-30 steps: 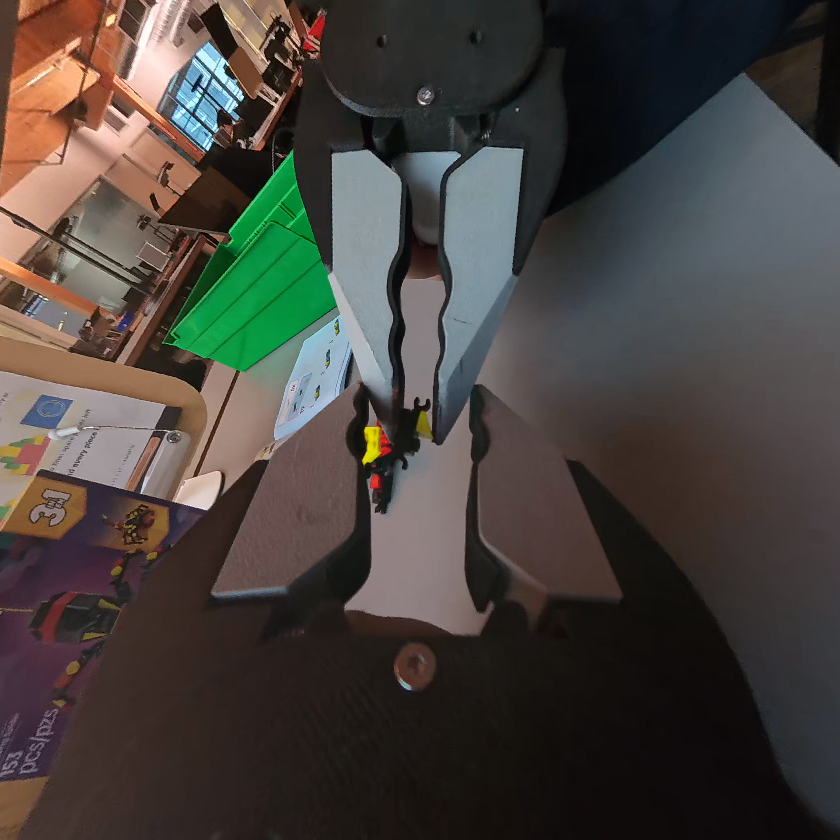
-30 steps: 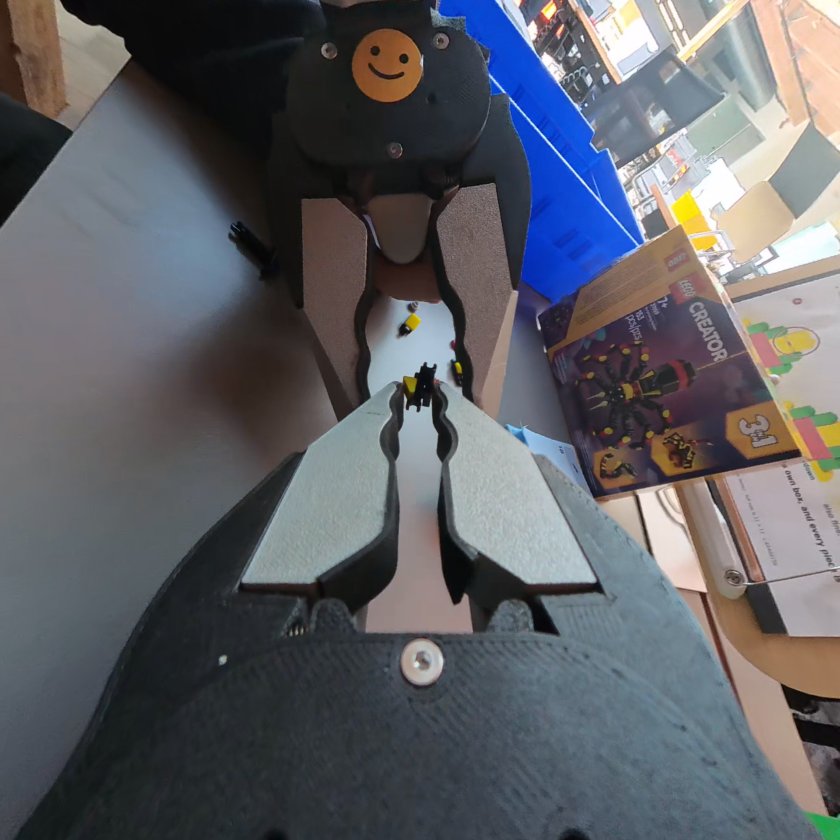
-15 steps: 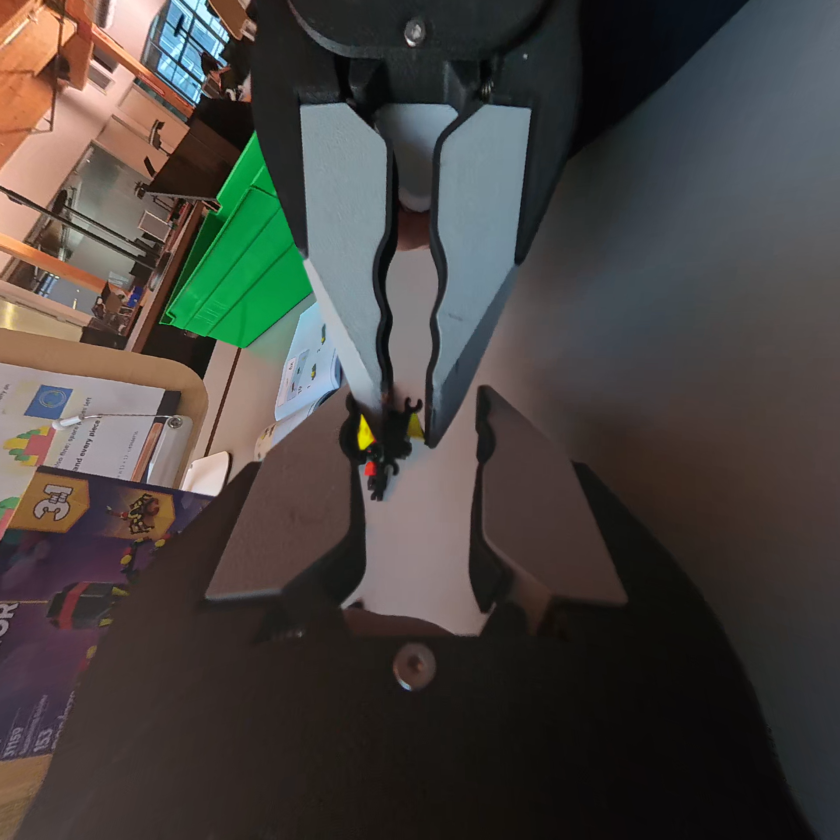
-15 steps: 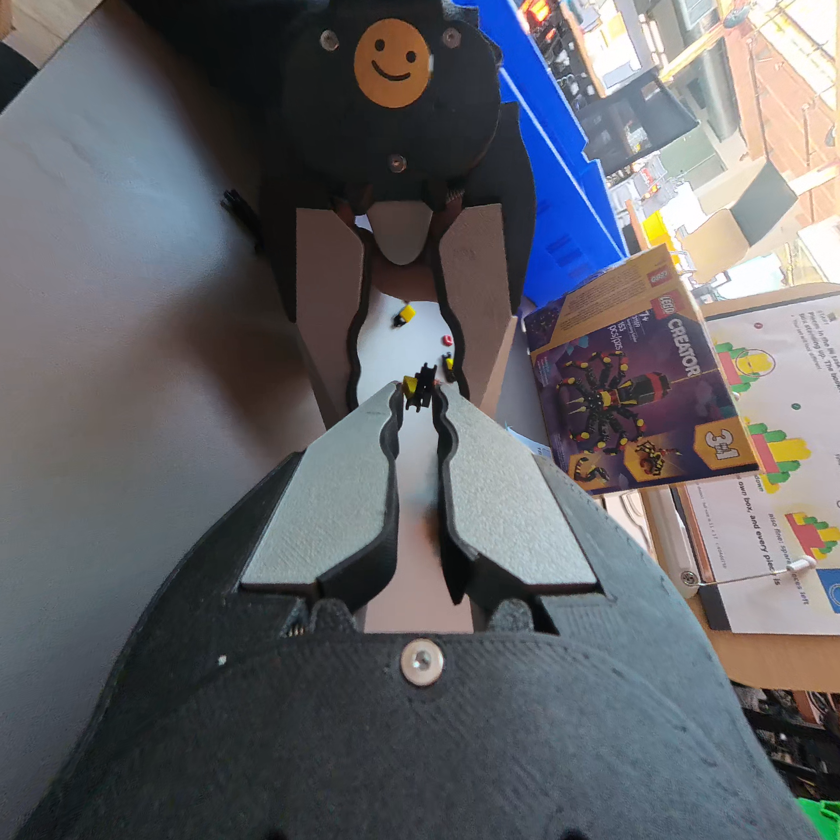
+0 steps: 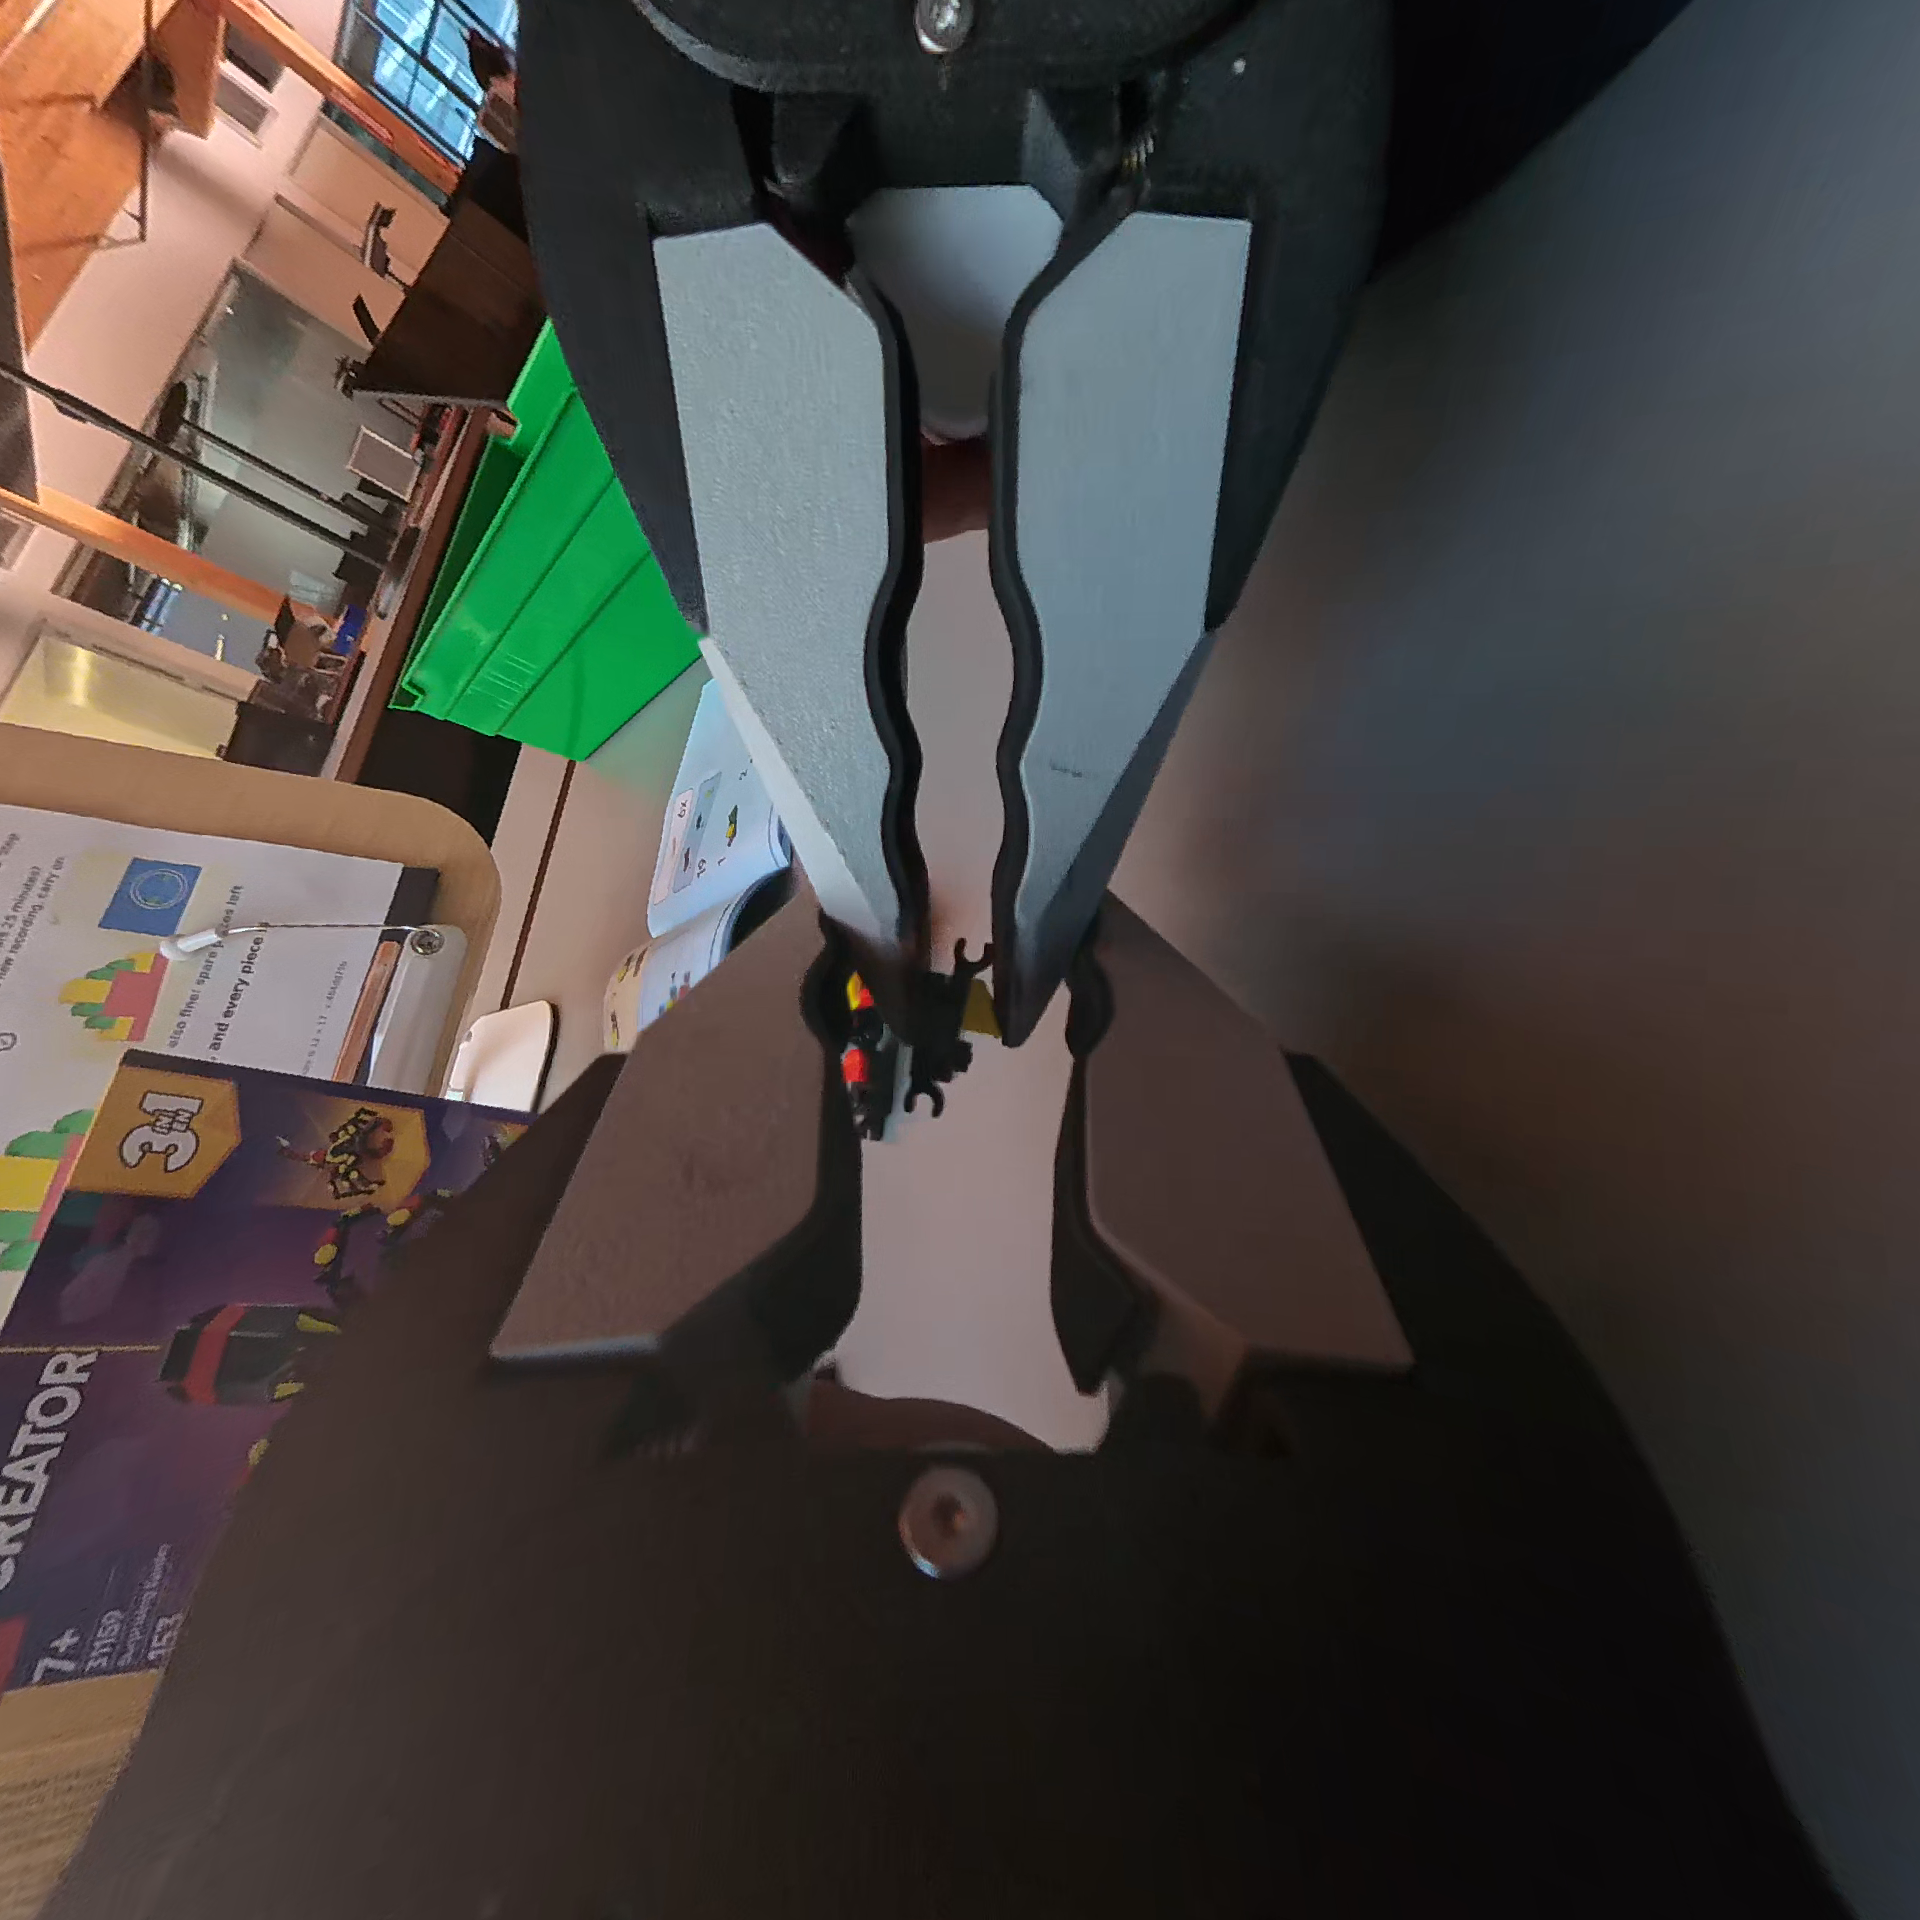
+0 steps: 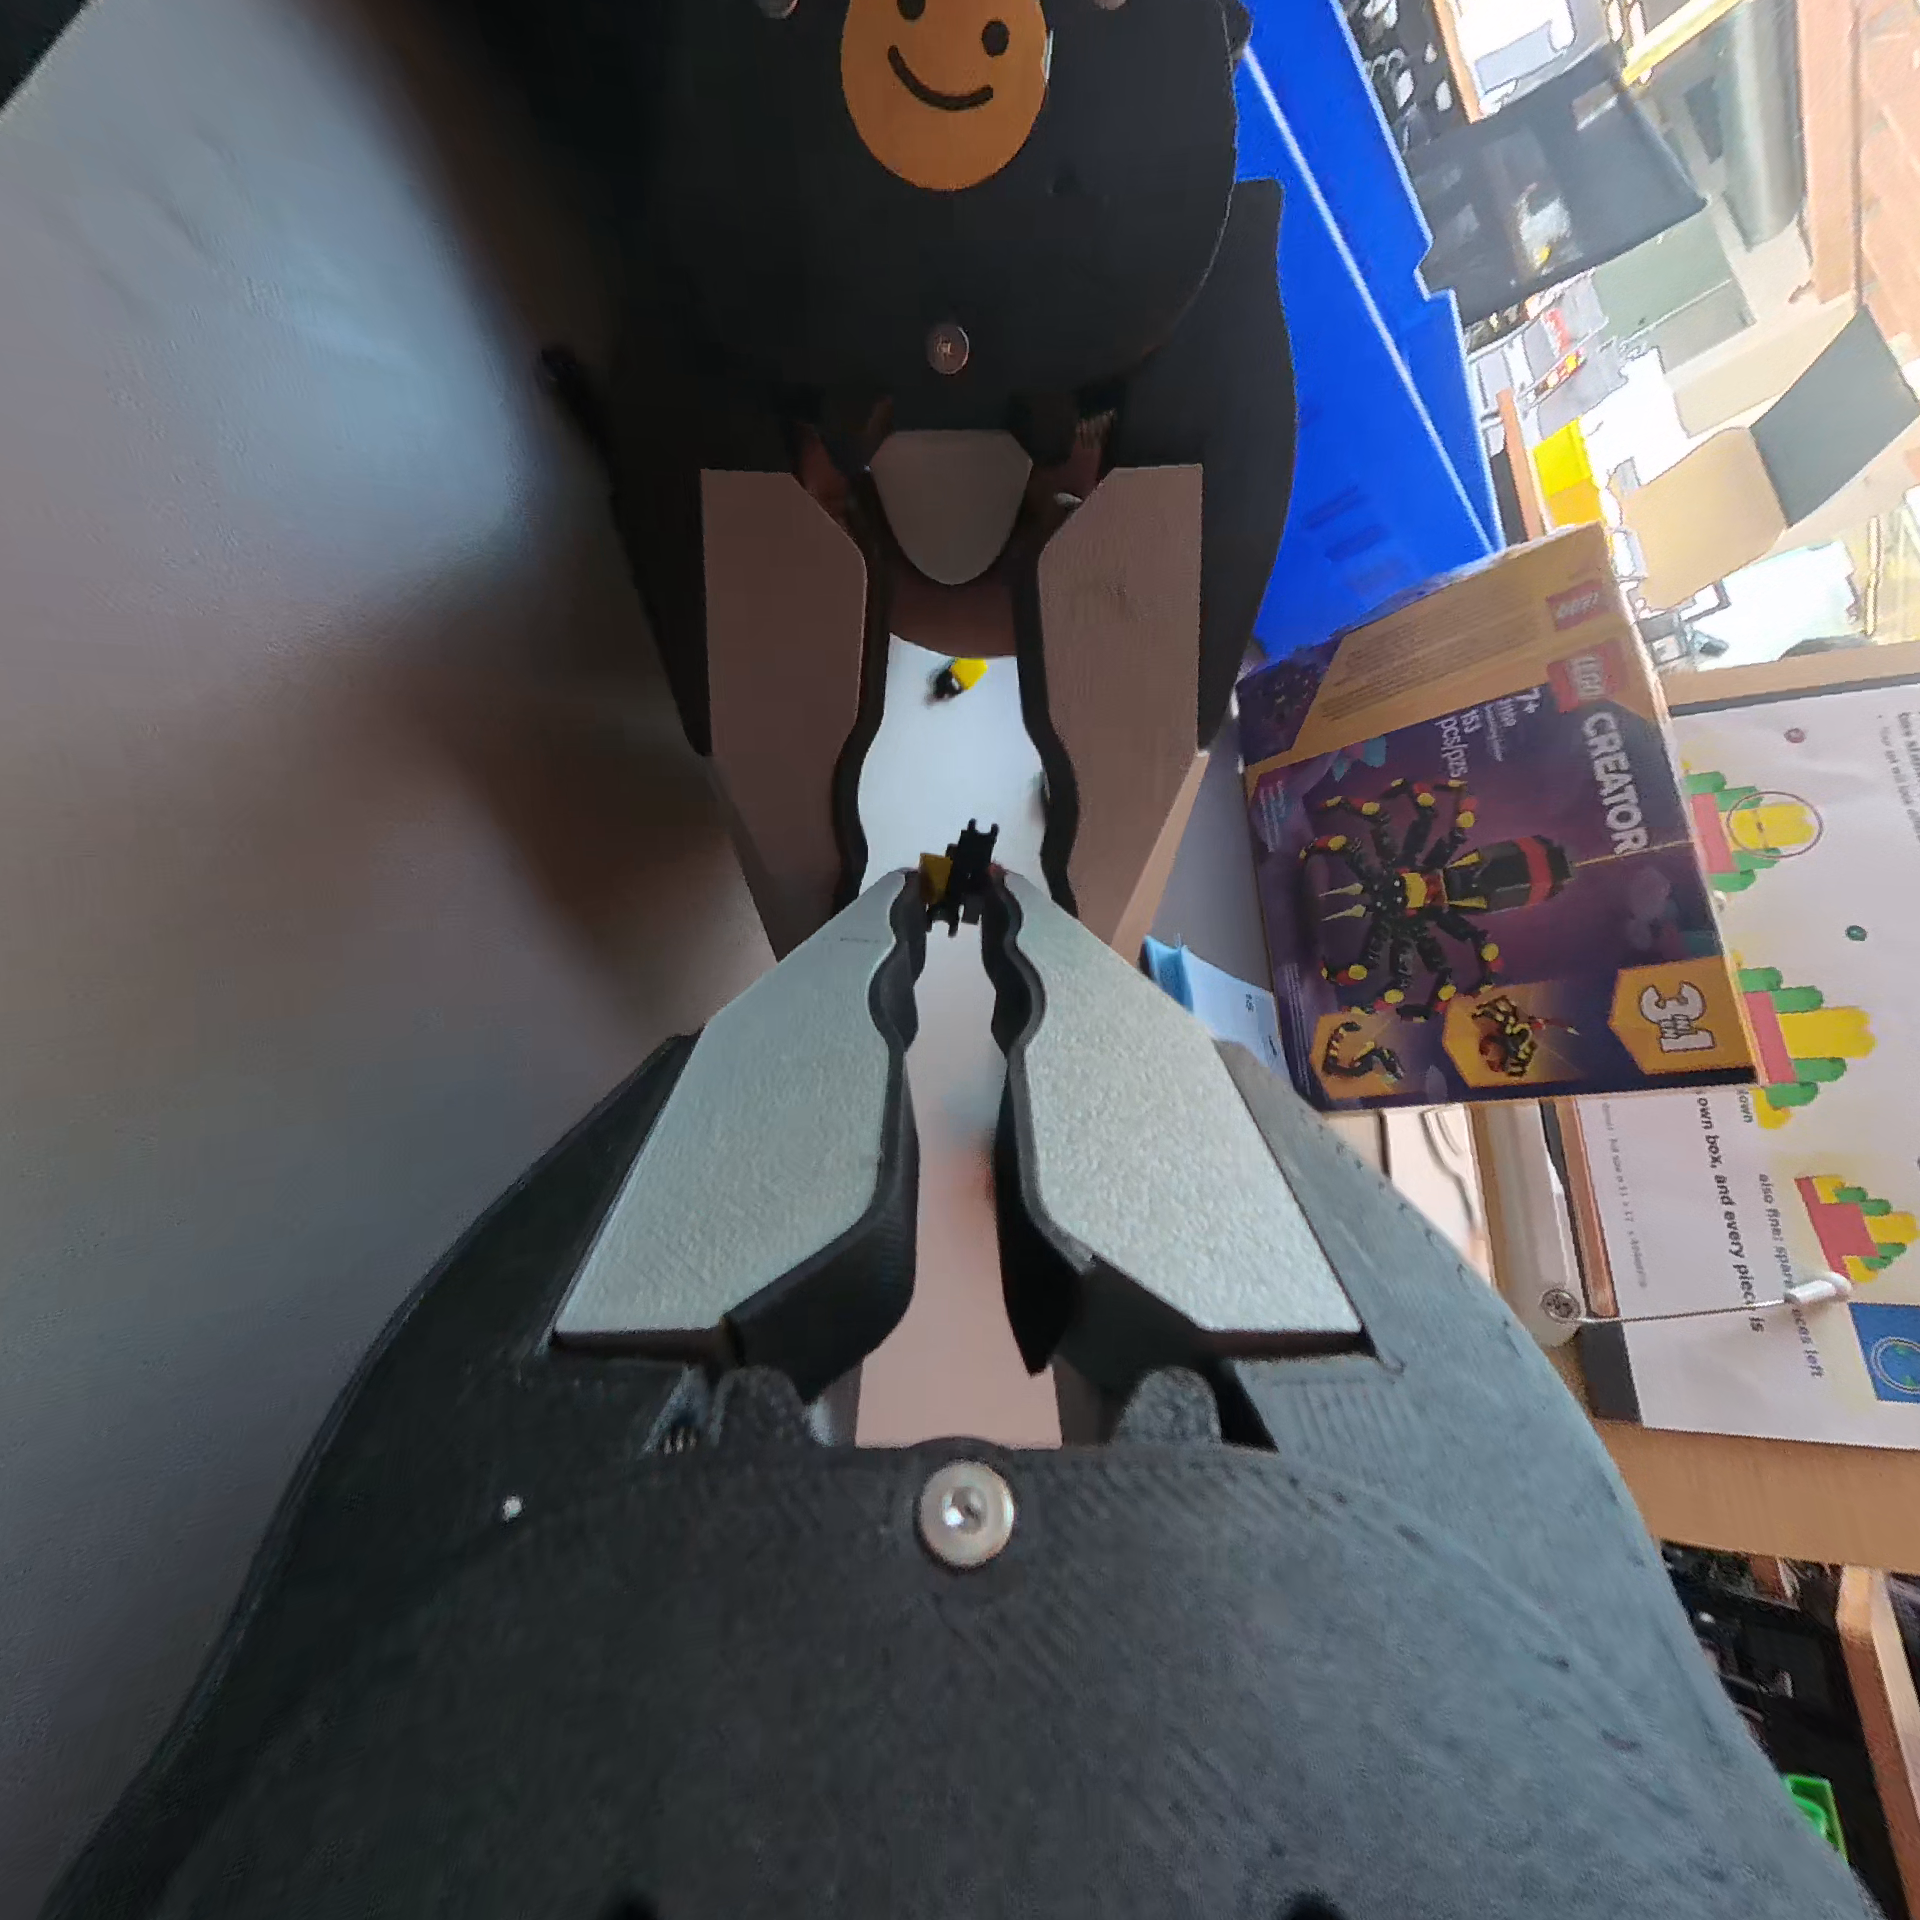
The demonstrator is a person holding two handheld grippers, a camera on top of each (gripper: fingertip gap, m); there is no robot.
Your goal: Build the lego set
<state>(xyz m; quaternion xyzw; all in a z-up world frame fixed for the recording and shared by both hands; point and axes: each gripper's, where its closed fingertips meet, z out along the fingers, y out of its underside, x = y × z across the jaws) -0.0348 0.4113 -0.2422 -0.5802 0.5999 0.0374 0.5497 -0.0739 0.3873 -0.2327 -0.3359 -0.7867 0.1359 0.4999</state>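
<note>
My right gripper [image 6: 956, 899] is shut on a small black, yellow and red lego assembly [image 6: 961, 878], which pokes out past its tips. In the left wrist view its grey fingers [image 5: 790, 582] come down from the top with the assembly [image 5: 925, 1029] at their tips. My left gripper [image 5: 954, 1003] is open. Its brown fingers [image 6: 1122, 675] stand on either side of the right gripper's tips and the assembly. The assembly's red and yellow end lies close to one left finger; I cannot tell whether they touch. Both are held above the grey table [image 5: 1558, 727].
A loose yellow and black piece [image 6: 956, 675] lies on the table behind the left fingers. A purple lego box [image 6: 1475, 883] and a board with printed sheets [image 6: 1766, 1143] stand to the side. An open instruction booklet [image 5: 707, 842], green bins [image 5: 551, 582] and blue bins [image 6: 1340, 395] lie beyond. My two grippers' fingertips are within a few centimetres of each other.
The two grippers have come closer together. The right gripper's tips and the assembly now sit deeper between the left gripper's open fingers. Neither gripper has changed its opening.
</note>
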